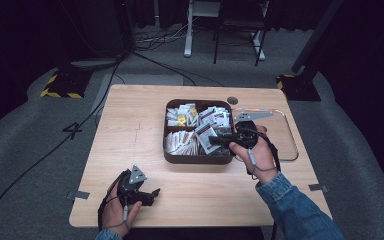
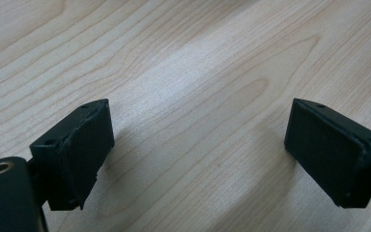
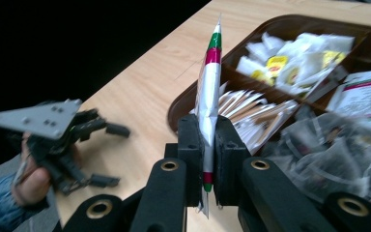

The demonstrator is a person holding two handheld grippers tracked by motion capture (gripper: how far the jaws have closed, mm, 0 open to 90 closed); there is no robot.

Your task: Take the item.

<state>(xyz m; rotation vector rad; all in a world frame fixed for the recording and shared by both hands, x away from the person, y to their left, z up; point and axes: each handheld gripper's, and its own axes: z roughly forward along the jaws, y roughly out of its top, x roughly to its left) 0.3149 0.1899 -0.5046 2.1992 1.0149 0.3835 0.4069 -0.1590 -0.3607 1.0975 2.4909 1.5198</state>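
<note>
Your right gripper [image 3: 206, 145] is clamped on a packet [image 3: 208, 92], a flat white sachet with red and green bands. In the right gripper view the packet stands edge-on between the two jaws, nearly upright, its long upper part rising well above the jaw tips and a short bottom end poking out below them. The jaws press on its lower part, one on each flat face.

From the high view, your right gripper [image 1: 219, 140] sits over the right side of the brown tray [image 1: 166, 156], with the packet [image 1: 205, 137] held at its tips above the tray's front right compartment. The tray lies on the table [image 1: 130, 130] toward the far middle, and its compartments are full of other sachets [image 1: 182, 142]: white ones with yellow labels at the back left, thin sticks at the front left, greyish see-through ones at the right. A clear lid [image 1: 285, 135] lies on the table just right of the tray, under your right hand [image 1: 257, 152].

Your left gripper [image 1: 149, 195] rests near the table's front left corner, well apart from the tray. In the left gripper view its jaws stand wide apart with nothing but bare wood between them. The right gripper view shows that same left gripper [image 3: 110, 154] off to the side, jaws spread, in your left hand [image 3: 31, 183].
</note>
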